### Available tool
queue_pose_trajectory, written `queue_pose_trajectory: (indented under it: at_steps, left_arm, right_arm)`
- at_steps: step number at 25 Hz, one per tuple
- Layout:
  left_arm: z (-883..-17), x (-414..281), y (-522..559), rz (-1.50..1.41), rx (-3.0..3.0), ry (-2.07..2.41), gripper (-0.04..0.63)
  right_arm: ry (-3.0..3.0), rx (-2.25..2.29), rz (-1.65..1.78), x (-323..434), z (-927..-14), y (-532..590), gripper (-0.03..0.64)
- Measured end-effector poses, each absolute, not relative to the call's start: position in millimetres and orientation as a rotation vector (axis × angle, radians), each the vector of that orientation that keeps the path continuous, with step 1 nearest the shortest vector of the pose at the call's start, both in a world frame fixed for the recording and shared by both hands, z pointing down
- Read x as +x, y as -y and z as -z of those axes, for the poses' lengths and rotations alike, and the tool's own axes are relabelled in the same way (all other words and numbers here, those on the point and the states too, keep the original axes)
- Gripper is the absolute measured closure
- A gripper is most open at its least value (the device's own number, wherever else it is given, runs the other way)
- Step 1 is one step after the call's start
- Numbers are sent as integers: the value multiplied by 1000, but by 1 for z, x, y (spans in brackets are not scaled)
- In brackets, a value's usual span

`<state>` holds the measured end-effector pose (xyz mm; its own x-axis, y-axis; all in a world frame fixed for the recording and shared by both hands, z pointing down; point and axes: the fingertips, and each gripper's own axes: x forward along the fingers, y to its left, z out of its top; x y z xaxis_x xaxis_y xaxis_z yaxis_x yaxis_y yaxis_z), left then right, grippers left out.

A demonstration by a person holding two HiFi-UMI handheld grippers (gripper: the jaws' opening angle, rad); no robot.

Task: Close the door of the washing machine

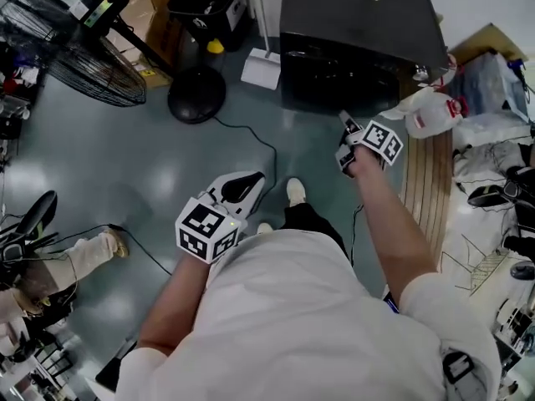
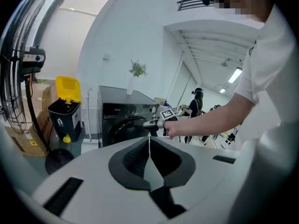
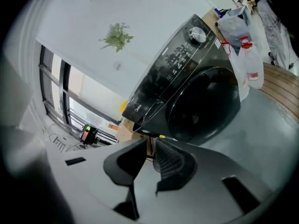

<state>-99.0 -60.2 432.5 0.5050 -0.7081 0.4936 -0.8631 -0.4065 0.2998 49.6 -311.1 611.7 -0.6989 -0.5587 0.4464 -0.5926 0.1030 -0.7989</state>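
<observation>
1. A person stands on a grey floor (image 1: pixel 150 165) facing the black washing machine (image 1: pixel 359 32). The machine sits at the far side of the scene, right of centre. A white plastic bag (image 1: pixel 435 111) lies just beside its right corner and a fan (image 1: pixel 92 57) stands well off to the left.
2. The right gripper (image 3: pixel 150 143) reaches toward the machine's front, its jaws a little apart with nothing between them. The left gripper (image 2: pixel 149 143) hangs nearer the body, its jaws together and empty.
3. The step in hand looks like the final push, or a check that the door has caught.
   - It is best done with the right gripper's tips brought together, or with the flat of the gripper.
   - The press belongs on the door's rim rather than the middle of the glass, square to the machine's front.
   - It should be a steady shove until the catch takes, not a jab.
   - The hinge side cannot be told from here, so the edge that gives most easily is the one to press.
   - The plastic bag on the right should be kept clear of the gripper.
4. The door (image 3: pixel 205 104) is a round, dark, glossy porthole set below a control strip with a silver knob (image 3: pixel 197 33).
   - In both gripper views it appears to lie flush with the front.
   - From the head view no panel is seen swung out over the floor.
   - Whether it is latched cannot be told.
</observation>
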Motion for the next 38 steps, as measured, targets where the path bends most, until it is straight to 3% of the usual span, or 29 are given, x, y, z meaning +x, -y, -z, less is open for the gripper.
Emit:
queue_pose_trajectory:
  at_steps: [23, 38]
  left_arm:
    - [-423, -78, -66, -317, 2324, 1150, 575]
    - [-424, -70, -97, -310, 2341, 1148, 575]
  right_arm:
    - [2454, 828, -1033, 57, -514, 36, 609]
    - [2500, 668, -749, 45, -484, -31, 609]
